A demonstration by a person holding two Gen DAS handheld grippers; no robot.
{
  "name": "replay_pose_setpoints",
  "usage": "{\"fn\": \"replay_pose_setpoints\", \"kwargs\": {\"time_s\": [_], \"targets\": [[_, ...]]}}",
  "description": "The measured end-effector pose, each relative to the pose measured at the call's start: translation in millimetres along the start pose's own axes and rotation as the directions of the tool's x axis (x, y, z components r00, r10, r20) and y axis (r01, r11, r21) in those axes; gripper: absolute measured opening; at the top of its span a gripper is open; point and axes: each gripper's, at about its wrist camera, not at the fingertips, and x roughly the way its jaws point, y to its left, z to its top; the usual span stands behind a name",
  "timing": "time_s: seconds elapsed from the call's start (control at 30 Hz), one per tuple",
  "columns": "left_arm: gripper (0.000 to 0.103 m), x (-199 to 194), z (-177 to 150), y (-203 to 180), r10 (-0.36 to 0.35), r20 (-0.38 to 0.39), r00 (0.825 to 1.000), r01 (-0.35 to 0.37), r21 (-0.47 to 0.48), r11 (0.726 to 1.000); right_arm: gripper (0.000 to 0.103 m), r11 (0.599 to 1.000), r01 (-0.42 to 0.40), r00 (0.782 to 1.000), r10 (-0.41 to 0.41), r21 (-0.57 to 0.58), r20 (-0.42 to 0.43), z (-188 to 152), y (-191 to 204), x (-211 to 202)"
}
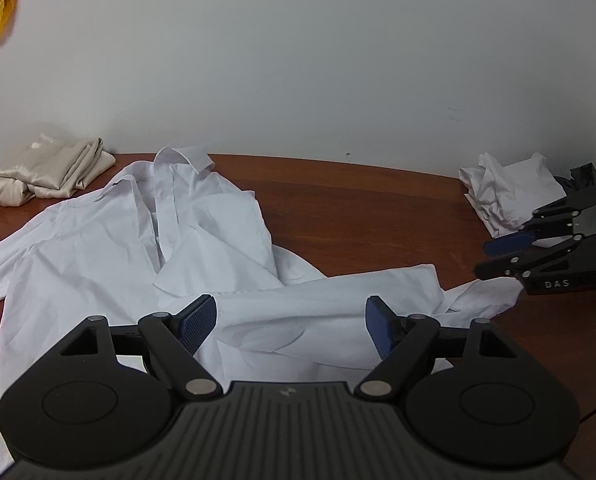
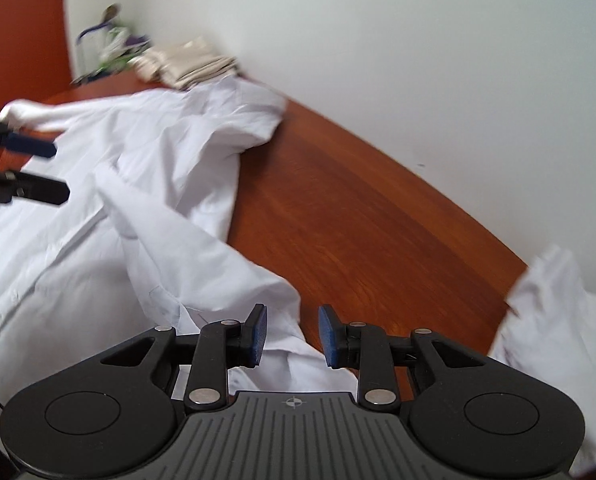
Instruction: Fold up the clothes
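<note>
Shirt (image 1: 110, 248) lies rumpled on table (image 1: 357, 204); left gripper (image 1: 292, 326) gapes wide above sleeve (image 1: 337, 300); right gripper (image 2: 292, 334) part-open, empty; pinch sleeve cuff, pull flat before folding.

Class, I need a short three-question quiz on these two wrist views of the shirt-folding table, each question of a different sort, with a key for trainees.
1. True or false: the white shirt already lies neatly folded on the wooden table.
2. Which tongs stand wider apart? A. left tongs B. right tongs
3. Fill in: the folded garment at the table's far corner, beyond the shirt collar, is ____ in colour.

Key
1. False: it is spread out and crumpled, collar open.
2. A: neither pair grips cloth.
3. Beige.
</note>
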Motion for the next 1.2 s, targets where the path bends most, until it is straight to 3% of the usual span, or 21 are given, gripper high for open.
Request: {"fn": "replay_pose_setpoints", "kwargs": {"time_s": [0.2,0.53,0.73,0.8,0.9,1.03,1.2], "targets": [[0.085,0.5,-1.4,-3.7,0.011,-0.016,1.000,-0.011,-0.013,1.000,0.031,0.978,-0.115,0.992,0.103,-0.175,-0.077,2.7,10.7,30.5],[0.085,0.7,-2.0,-1.8,0.043,-0.033,0.999,-0.044,-0.029,0.999,0.031,0.919,-0.199,0.972,0.140,-0.340,-0.188,-12.3,31.1,68.5],[0.085,1.0,-4.9,2.6,0.054,-0.052,0.997,-0.057,-0.046,0.997,0.029,0.913,-0.175,0.977,0.115,-0.370,-0.178,-19.5,32.3,71.8],[0.085,2.0,-6.7,3.4,0.058,-0.058,0.997,-0.061,-0.049,0.997,0.012,0.916,-0.166,0.978,0.107,-0.366,-0.177,-20.5,30.8,70.9],[0.085,3.6,-10.4,3.5,0.057,-0.068,0.996,-0.060,-0.041,0.997,0.003,0.930,-0.149,0.981,0.097,-0.335,-0.166,-21.7,27.0,65.7],[0.085,6.6,-19.3,0.6,0.052,-0.090,0.995,-0.054,-0.022,0.998,0.002,0.957,-0.078,0.993,0.049,-0.280,-0.110,-22.9,19.1,48.6],[0.085,6.3,-27.9,-5.2,0.038,-0.106,0.994,-0.039,-0.011,0.999,0.004,0.963,-0.068,0.994,0.044,-0.261,-0.097,-22.6,12.5,30.6]]}}
